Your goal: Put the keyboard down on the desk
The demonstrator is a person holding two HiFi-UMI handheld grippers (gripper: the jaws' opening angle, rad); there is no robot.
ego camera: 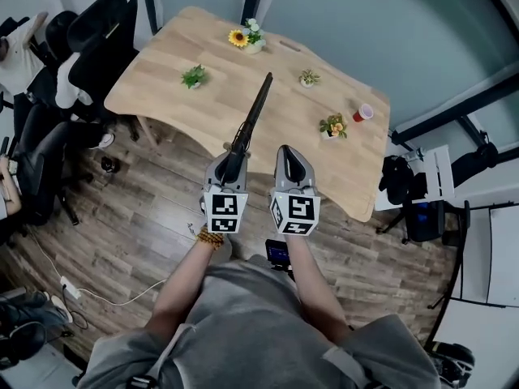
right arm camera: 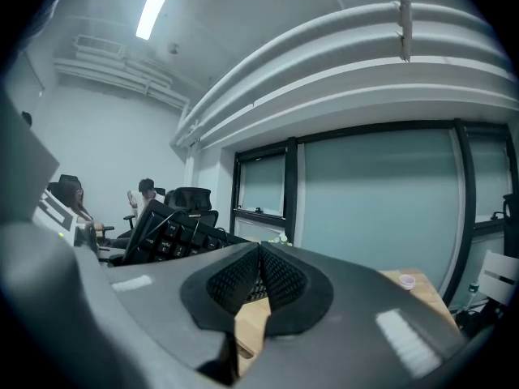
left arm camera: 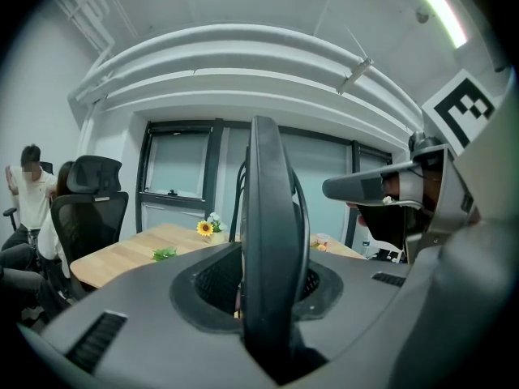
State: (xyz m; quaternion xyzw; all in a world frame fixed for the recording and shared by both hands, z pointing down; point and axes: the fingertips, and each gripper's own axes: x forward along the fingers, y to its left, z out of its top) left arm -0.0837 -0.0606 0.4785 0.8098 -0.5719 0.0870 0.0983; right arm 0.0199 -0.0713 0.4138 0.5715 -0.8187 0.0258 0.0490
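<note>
Over the desk [ego camera: 162, 87], at its near edge: keyboard [ego camera: 253, 118] held on edge.
My left gripper [ego camera: 233, 154], partway closed, clamps its near end, probably to clear the plants [ego camera: 195, 76]; my right gripper [ego camera: 289, 154], shut and empty, hangs beside, short of the desk.

- Desk [ego camera: 162, 96]: pale wood, smooth and matt, with the grain showing.
- Floor [ego camera: 146, 217]: grey-brown wood-look planks, matt, with a streaky grain.
- Keyboard [ego camera: 253, 116]: black plastic. In the left gripper view its edge is smooth with a dull sheen; in the right gripper view the keys are matt.
- Fingers [right arm camera: 389, 314]: grey plastic, smooth and matt.
- Pads [right arm camera: 280, 280]: black and rough, with a fine grid texture.
- Shirt [ego camera: 268, 322]: grey cloth, soft and matt.
- Cup [ego camera: 362, 113]: red and smooth; the material is not clear.
</note>
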